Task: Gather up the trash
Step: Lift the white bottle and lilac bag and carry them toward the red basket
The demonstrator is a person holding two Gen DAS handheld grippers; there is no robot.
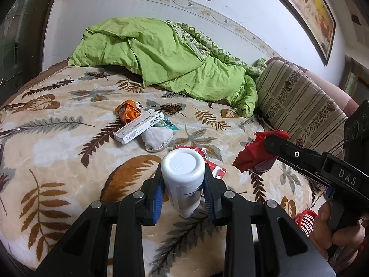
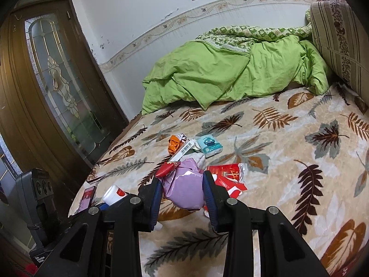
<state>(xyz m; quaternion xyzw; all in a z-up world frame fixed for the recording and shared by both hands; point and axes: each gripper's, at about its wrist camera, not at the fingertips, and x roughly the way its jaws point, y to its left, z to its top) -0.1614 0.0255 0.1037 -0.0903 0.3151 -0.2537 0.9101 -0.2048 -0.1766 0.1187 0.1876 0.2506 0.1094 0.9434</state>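
Observation:
My left gripper is shut on a white plastic bottle, its flat base turned toward the camera, held above the leaf-patterned bed. My right gripper is shut on a crumpled red and lilac wrapper; the left wrist view shows that wrapper at its fingertips. On the bed lie an orange wrapper, a long white barcoded box, a white cloth, a small teal tissue pack and a flattened red packet. The bottle also shows in the right wrist view.
A rumpled green quilt fills the far side of the bed, with a striped cushion on the right. A red mesh basket sits low right beside a hand. A phone lies at the bed's left edge near a wooden glass-panelled door.

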